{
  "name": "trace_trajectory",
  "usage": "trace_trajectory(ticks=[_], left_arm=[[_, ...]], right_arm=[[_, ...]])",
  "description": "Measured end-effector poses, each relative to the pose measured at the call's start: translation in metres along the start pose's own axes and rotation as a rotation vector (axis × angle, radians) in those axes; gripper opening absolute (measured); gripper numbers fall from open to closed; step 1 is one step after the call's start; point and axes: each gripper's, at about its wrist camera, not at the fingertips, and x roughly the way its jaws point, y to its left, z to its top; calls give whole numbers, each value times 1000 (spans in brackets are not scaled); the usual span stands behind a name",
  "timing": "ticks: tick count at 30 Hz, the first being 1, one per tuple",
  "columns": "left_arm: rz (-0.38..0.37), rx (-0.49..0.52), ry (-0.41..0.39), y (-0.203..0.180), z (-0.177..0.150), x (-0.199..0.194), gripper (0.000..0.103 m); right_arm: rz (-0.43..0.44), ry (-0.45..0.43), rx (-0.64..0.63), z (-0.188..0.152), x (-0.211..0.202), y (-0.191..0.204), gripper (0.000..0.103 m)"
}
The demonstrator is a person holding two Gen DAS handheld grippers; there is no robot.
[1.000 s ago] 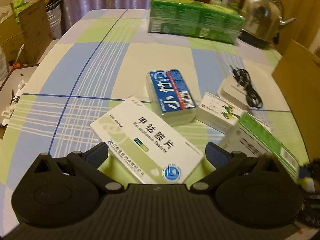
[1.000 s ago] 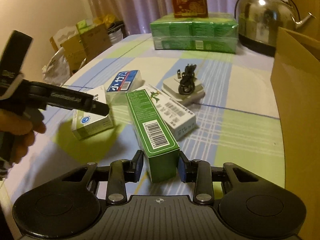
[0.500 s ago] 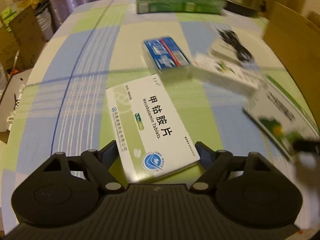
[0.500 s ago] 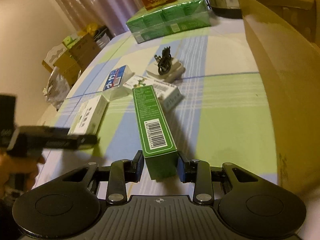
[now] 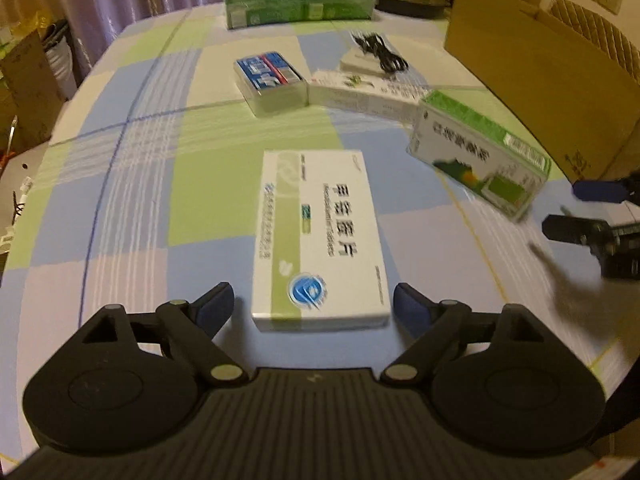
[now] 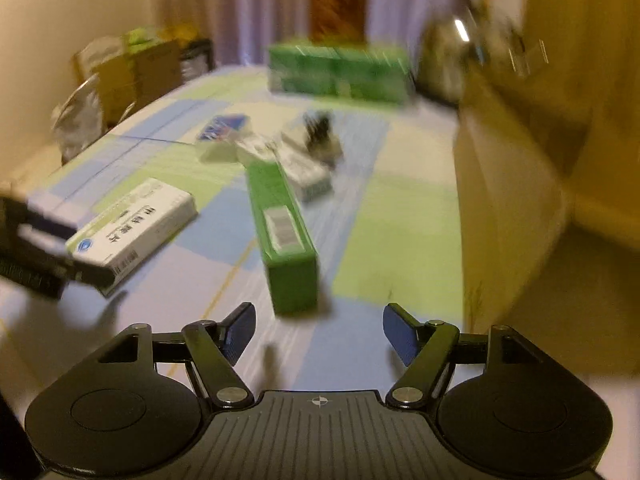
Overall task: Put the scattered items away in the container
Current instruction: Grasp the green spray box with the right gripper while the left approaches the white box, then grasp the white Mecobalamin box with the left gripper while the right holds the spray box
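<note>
Right now my left gripper (image 5: 314, 306) stands wide open around the near end of the white tablet box (image 5: 318, 236), not touching it. My right gripper (image 6: 319, 334) is also spread wide, empty, with the green box (image 6: 285, 236) just ahead, left of the cardboard container (image 6: 508, 184).

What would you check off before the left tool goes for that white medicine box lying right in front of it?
1. Left tool open: ok, fingers spread wider than the box.
2. White medicine box centred between the fingers: ok, lying flat on the tablecloth.
3. Nothing touching the box: ok, space on all sides.
4. Right tool out of the way: ok, open and empty, off to the side.
5. Green box safely set down: cannot tell, picture blurred.
6. Cardboard container has room inside: cannot tell, interior hidden.
</note>
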Motion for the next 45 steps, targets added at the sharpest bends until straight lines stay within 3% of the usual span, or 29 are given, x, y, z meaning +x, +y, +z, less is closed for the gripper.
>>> trace_trajectory(ticks=[2,6,9,10,15,17,19,20,21,27,31,45], left_arm=[[1,-16,-22,2,5,-1,87],[2,-37,-29,5,12,1,87],[4,-45,-19,7,12,4,87],[4,-45,-16,7,12,5,87],[-1,-52,-18,7,15,5,87],[-5,-47,-18,4,17,6,87],[-12,-40,-19,1,18,6,87],[-15,-37,-20,-1,19,6,87],[-17,-34,-21,-2,19,7,88],[-4,-34,-14,-3,19,11,88],[2,-40,-11,-2,19,13,88],[46,19,-36,-3,36,29,88]], right_arm=[[23,-33,1,7,2,4,68],[53,-3,79,27,28,-2,67],[83,56,163,33,48,-14,36],[101,68,198,34,49,-18,30],[234,132,451,30,45,-46,28],[214,131,446,30,41,-50,28],[151,119,415,32,36,-51,41],[98,110,384,32,32,-51,56],[68,91,351,31,28,-50,64],[-5,21,113,27,20,-28,69],[-18,30,46,23,35,-22,70],[5,61,64,34,71,-33,70]])
